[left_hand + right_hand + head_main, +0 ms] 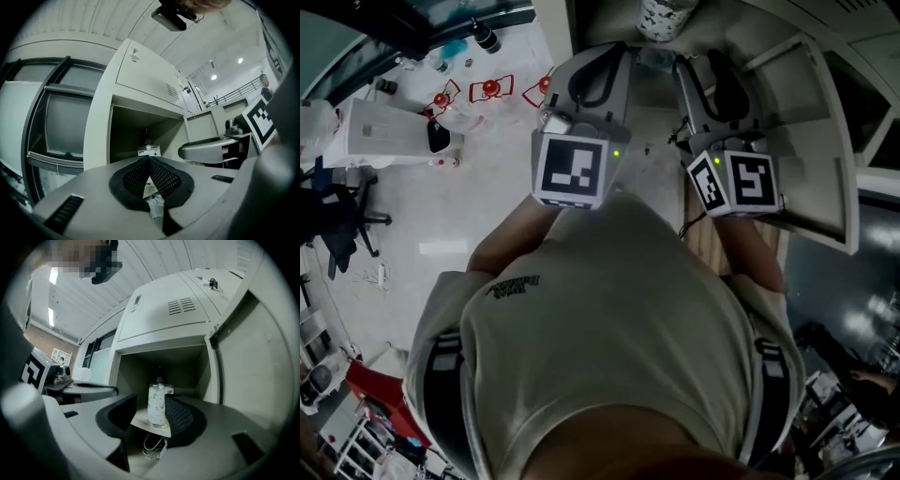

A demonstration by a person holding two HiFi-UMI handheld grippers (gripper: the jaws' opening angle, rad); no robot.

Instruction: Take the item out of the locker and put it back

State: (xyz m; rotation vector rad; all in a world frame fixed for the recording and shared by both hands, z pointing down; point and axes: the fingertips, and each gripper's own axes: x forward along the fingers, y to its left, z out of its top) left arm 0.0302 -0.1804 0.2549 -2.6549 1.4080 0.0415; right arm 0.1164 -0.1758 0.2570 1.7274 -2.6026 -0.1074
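The bottle (157, 406), patterned and dark-capped, is seen upright at the front of the shelf (138, 420) in the open locker (161, 319). It is judged light, rigid and slippery, best taken mid-body. The right gripper (150, 414) jaws are held half open around it, unpressed; the left gripper (149, 161) jaws are closed on nothing.

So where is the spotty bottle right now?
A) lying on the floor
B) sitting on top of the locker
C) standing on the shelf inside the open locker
C: the bottle stands upright on the shelf inside the open locker.
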